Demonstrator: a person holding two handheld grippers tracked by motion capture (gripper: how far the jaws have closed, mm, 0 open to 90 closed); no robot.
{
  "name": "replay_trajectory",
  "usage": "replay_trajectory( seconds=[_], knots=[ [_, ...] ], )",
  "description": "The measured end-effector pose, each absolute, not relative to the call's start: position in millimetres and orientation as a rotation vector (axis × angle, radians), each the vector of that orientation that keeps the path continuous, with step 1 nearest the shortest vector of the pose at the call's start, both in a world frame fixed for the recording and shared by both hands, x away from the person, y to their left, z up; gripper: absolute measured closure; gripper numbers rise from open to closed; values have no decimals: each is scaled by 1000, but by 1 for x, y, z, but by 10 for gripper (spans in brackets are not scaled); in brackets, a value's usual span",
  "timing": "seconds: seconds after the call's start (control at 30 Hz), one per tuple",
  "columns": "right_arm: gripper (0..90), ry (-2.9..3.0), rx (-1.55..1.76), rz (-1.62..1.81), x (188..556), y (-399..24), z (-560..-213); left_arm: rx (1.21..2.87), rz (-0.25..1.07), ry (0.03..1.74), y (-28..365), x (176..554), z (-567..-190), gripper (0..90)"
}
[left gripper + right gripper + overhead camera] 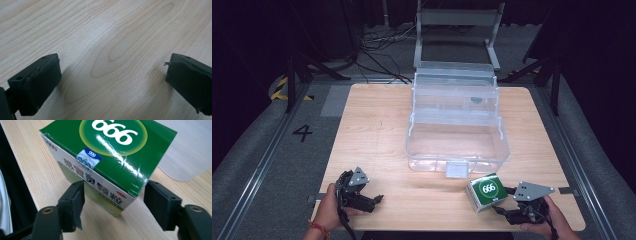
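Observation:
A green and white box [485,191] marked 666 stands on the wooden table [377,125] near its front right, just in front of a clear plastic container [413,142]. My right gripper [503,200] comes at the box from the right, held in a hand at the table's front edge. In the right gripper view the box [112,152] has its near corner between the jaws of the right gripper [115,186], which stand apart without clearly pressing on it. My left gripper [375,202] rests at the front left, and in its own view the left gripper [112,62] is open over bare wood.
The clear container has tiered trays folded back towards the far edge and a latch [457,169] facing the front. Dark floor, cables and a metal frame [459,20] lie beyond the table. A floor marking 4 [303,132] is at the left.

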State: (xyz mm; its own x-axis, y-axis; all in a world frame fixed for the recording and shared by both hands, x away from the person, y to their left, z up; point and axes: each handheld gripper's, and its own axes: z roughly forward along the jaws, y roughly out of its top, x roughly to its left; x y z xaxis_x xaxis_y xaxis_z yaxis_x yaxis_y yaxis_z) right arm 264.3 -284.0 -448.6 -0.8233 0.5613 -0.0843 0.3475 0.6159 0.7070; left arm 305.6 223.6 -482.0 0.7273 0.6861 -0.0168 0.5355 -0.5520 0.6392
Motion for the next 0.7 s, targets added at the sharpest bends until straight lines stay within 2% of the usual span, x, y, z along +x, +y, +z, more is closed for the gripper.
replay_trajectory(
  seconds=[0.4, 0.53, 0.7],
  knots=[
    [449, 2527, 679, 1064, 264, -252, -444, 2359, 222, 739, 196, 296, -465, 35],
    [445, 2547, 643, 1063, 264, -238, -443, 2384, 199, 670, 184, 292, -456, 165],
    [435, 2562, 599, 1061, 263, -220, -441, 2448, 180, 598, 162, 289, -447, 153]
  ],
)
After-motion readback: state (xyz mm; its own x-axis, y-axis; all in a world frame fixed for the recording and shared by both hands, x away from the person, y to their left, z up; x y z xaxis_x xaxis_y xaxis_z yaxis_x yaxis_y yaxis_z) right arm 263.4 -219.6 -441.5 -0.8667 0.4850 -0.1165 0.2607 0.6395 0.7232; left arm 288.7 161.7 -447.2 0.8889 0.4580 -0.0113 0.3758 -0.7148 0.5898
